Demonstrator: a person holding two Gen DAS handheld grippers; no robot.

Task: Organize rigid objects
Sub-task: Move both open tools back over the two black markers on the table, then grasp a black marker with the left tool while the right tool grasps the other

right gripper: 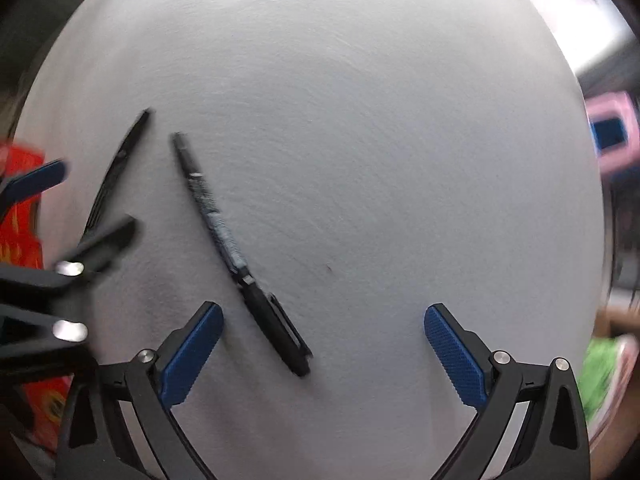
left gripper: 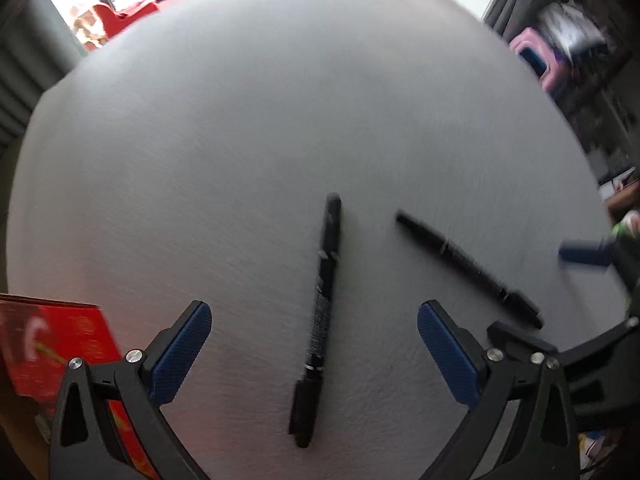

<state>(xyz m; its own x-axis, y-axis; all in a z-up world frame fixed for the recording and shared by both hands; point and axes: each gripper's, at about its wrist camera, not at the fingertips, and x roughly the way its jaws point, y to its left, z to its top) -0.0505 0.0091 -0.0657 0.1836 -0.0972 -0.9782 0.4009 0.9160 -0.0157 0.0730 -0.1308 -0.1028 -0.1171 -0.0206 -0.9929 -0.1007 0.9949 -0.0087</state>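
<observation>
A: Where are the pens?

B: Two black markers lie flat on the white desk (left gripper: 280,100). From the left wrist view, the nearer marker (left gripper: 320,312) runs almost straight away from the camera, lying between the two blue pads of the left gripper (left gripper: 314,354), with its cap end towards the camera. The second marker (left gripper: 468,266) lies to its right, slanted. They do not touch.

A: And the jaws?

B: The left jaws are spread wide with nothing between the pads but the marker below them; whether the pads touch the desk I cannot tell. The right gripper (right gripper: 323,354) also stands wide open and holds nothing. In its view the slanted marker (right gripper: 240,252) has its clipped cap end just inside the left pad, and the other marker (right gripper: 116,168) lies further left, partly behind the left gripper's finger.

A: How much room is there?

B: Plenty beyond the markers: the desk is bare all the way to its far edge and across the right half in the right wrist view. A red box (left gripper: 52,344) sits at the desk's left edge, just beside the left gripper. A pink stool (left gripper: 536,64) stands off the desk's right side. The frames are blurred, so finer detail is lost.
</observation>
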